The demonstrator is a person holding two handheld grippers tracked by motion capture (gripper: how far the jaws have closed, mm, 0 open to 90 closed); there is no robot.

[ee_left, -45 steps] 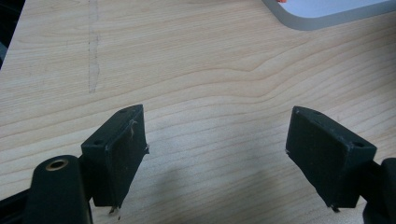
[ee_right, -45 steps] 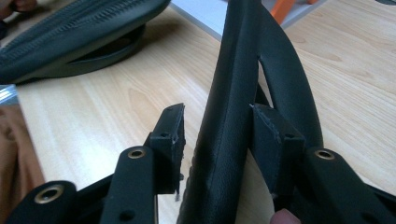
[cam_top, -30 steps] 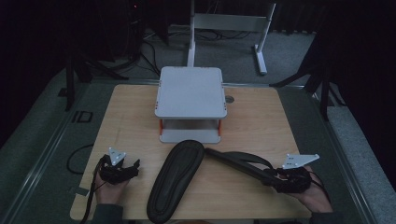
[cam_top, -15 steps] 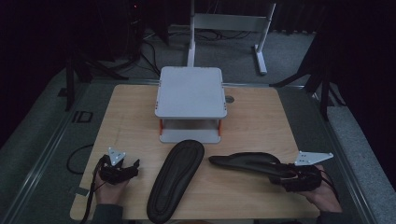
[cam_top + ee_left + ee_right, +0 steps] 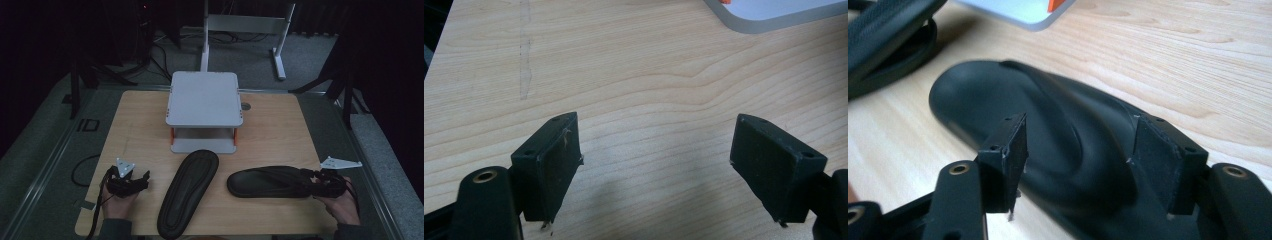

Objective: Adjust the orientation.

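Dragged clear of its twin black rubber sandal (image 5: 188, 192), the right-hand black rubber sandal (image 5: 267, 181) lies flat right of the grey two-tier stand (image 5: 204, 97), right gripper (image 5: 320, 183) jaws just opened around its end, so retreating carelessly could snag it.

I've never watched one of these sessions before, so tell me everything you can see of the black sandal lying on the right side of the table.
The right sandal is black, looks like rubber or foam, and lies flat on the wooden table, lengthwise left to right, straps toward the right gripper. It lies apart from the other sandal. In the right gripper view its smooth, contoured black surface lies between the open jaws, which have just been opening; the pads don't press on it.
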